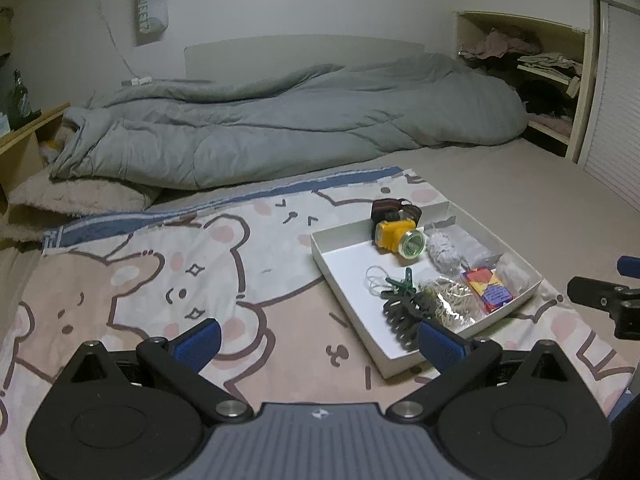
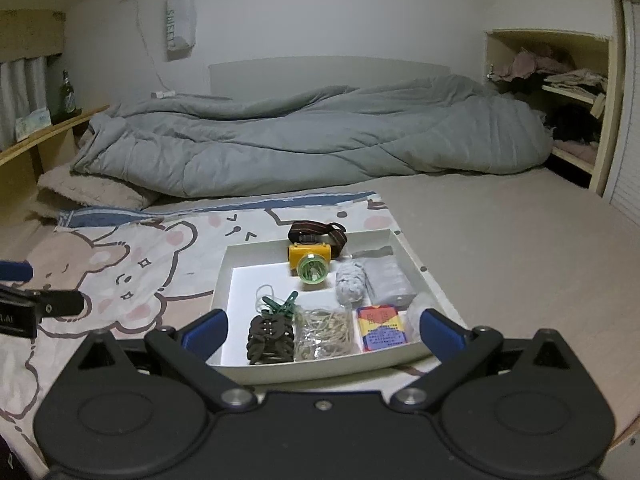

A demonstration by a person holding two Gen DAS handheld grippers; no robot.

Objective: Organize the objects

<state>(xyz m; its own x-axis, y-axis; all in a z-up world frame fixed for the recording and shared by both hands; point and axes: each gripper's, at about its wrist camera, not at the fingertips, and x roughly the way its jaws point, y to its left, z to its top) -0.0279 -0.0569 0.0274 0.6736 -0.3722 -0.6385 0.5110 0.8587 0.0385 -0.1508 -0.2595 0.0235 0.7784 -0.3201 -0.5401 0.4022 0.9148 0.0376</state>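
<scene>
Headlamp (image 2: 310,261) sits in tray (image 2: 224,264); hanging bag (image 2: 180,20) reads "SWEET".

Headlamp (image 2: 310,262) at tray (image 2: 224,272) back; clip (image 2: 269,338) front.

Open bear-print blanket (image 1: 160,280) left of the white tray (image 2: 224,276); tray's left half bare, right half crowded; grey duvet (image 1: 280,128) blocks the far side.

left gripper (image 1: 318,342) fingers apart, right gripper (image 2: 324,332) same
</scene>
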